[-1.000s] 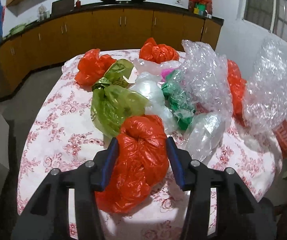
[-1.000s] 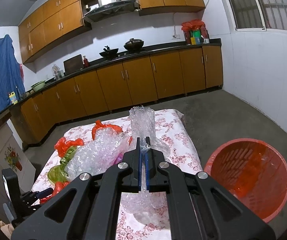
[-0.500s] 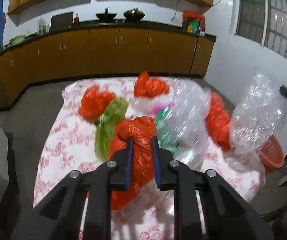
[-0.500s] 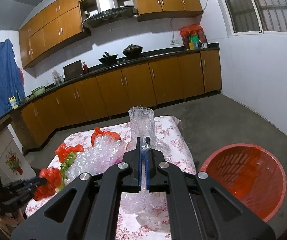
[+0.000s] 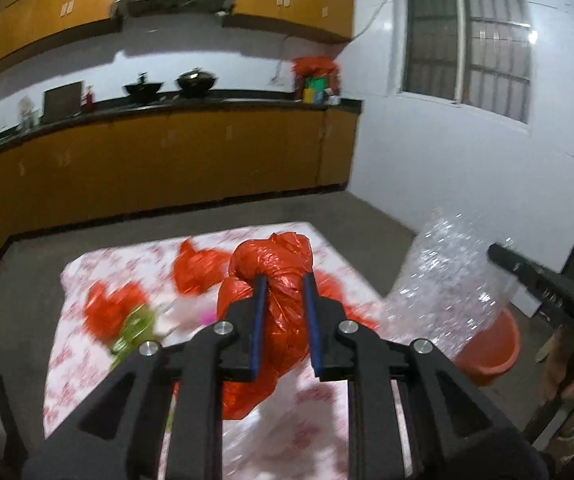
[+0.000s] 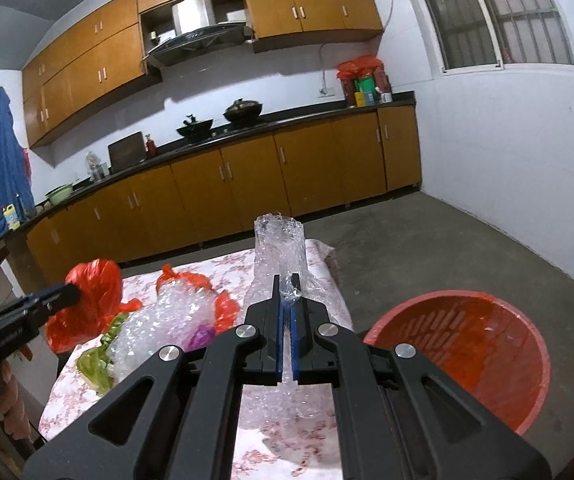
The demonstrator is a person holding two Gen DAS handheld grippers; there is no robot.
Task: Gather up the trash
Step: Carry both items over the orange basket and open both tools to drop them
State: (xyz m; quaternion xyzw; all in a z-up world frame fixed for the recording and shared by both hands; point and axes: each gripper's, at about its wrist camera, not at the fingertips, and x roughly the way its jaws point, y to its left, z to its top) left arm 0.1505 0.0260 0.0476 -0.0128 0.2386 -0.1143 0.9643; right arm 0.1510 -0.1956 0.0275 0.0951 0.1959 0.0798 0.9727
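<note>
My left gripper (image 5: 283,284) is shut on a crumpled red plastic bag (image 5: 271,264) and holds it in the air above the table (image 5: 87,276); the bag hangs down between the blue pads. In the right wrist view that same red bag (image 6: 91,304) shows at the left, pinched by the left gripper (image 6: 73,294). My right gripper (image 6: 285,292) is shut on a sheet of clear bubble wrap (image 6: 281,248), which stands up past the fingertips and also trails below them. The bubble wrap (image 5: 451,288) appears at the right of the left wrist view. A red basket (image 6: 475,348) stands on the floor, right of the table.
More trash lies on the floral tablecloth (image 6: 147,280): red bags (image 5: 197,270), a green bag (image 6: 97,364), another bubble wrap heap (image 6: 163,328). Brown kitchen cabinets (image 6: 247,180) line the far wall. Bare concrete floor (image 6: 427,248) stretches between table, basket and white wall.
The left gripper closed on the red bag and lifted it off the table. The right gripper, still clamped on the bubble wrap, shifted slightly.
</note>
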